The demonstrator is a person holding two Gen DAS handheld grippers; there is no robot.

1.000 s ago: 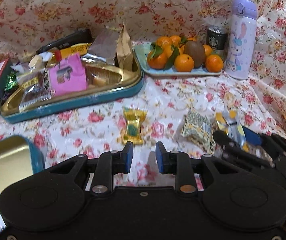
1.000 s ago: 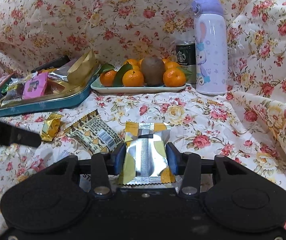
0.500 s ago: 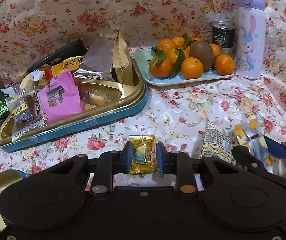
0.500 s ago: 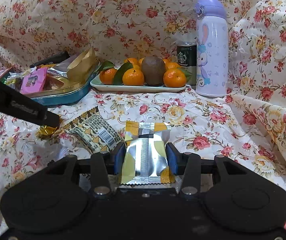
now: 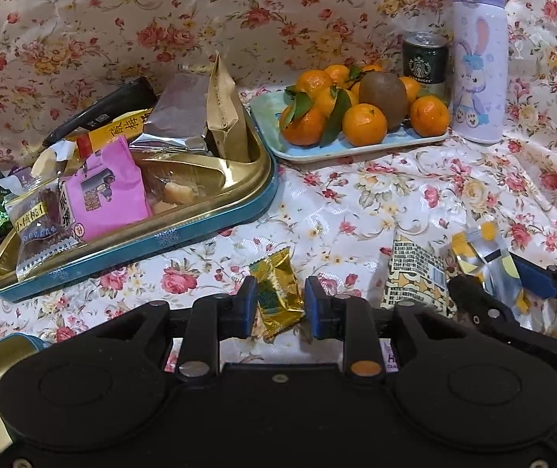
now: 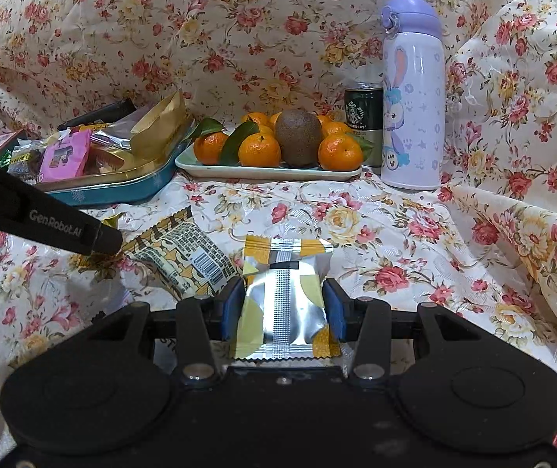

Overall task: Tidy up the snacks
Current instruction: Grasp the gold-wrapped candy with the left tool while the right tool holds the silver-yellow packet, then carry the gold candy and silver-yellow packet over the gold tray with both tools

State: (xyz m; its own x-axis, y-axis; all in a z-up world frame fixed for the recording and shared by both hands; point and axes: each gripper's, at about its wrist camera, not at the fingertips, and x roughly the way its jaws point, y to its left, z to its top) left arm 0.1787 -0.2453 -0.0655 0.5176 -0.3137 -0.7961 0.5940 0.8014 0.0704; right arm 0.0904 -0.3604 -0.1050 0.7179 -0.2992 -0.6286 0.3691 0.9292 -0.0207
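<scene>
Change: the left gripper [image 5: 281, 307] has come forward and down over the gold candy [image 5: 277, 292], which a second ago lay well ahead of its fingers; the right gripper [image 6: 283, 309] has kept its place and its grip.

Left wrist view
- Left claw: jaws opening, the gold candy between the blue pads and lying on the cloth [image 5: 376, 202] — a gap shows on the right side, while on the left the wrapper may be touching the pad, hard to tell.
- Tin [image 5: 208, 226]: teal with a gold inside, up left of the candy, holding a pink packet [image 5: 109, 195], a silver pouch [image 5: 179, 117] and a gold bag [image 5: 226, 113] standing at its far end.
- Tray [image 5: 356, 148]: pale blue, right of the tin, with oranges [image 5: 364, 124] and a kiwi [image 5: 383, 91].
- Can [image 5: 424, 62] and bottle [image 5: 478, 58]: upright behind the tray.
- Patterned packet [image 5: 415, 273]: flat on the cloth, right of the candy.
- Right claw: at the right edge, with a silver-yellow snack [image 5: 489, 261].

Right wrist view
- Right claw: clamped on the silver-yellow snack [image 6: 284, 296] — both pads press its sides, seam facing up.
- Patterned packet [image 6: 181, 253]: just left of that snack.
- Left claw [image 6: 95, 240]: its finger reaches in from the left, tip near the packet's end.
- Tin [image 6: 122, 191], tray [image 6: 270, 171], bottle [image 6: 413, 93]: at the back.
</scene>
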